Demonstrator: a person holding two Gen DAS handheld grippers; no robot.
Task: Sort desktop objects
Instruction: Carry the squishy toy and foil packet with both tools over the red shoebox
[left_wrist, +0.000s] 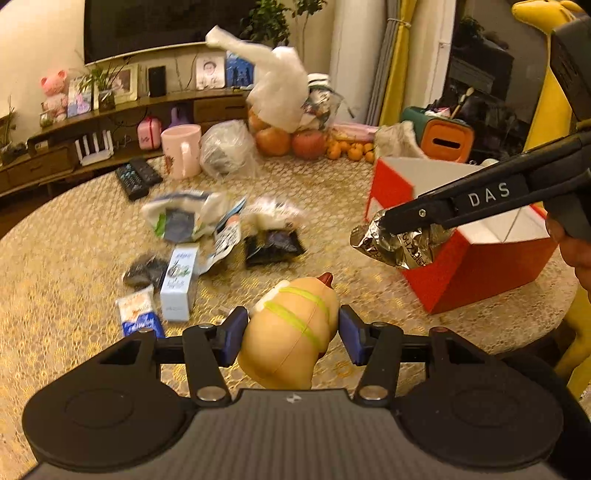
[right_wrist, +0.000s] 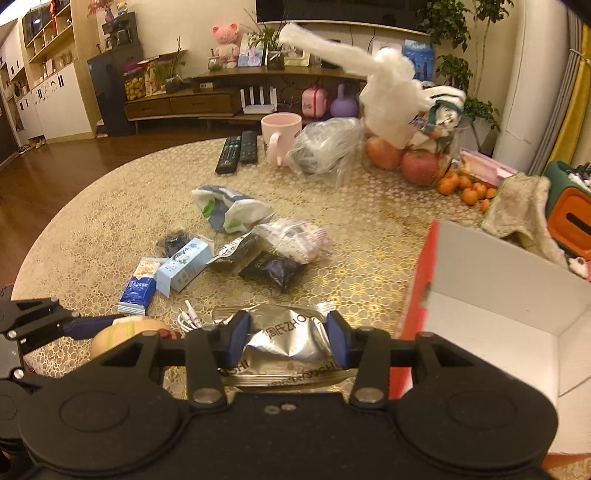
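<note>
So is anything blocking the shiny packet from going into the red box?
Nothing visible. The right gripper holds the silver packet right at the red box rim, and the box's white inside looks open.

On the table (right_wrist: 369, 236): box (right_wrist: 498, 295) at right, open side up; packets and a small carton (right_wrist: 183, 268) scattered left of it, mid-table. Behind those, two remotes (right_wrist: 236, 149) side by side, then mug (right_wrist: 279, 138) and bagged fruit (right_wrist: 406, 155) further right. Behind the table, a low shelf unit (right_wrist: 207, 99) against the wall.
</note>
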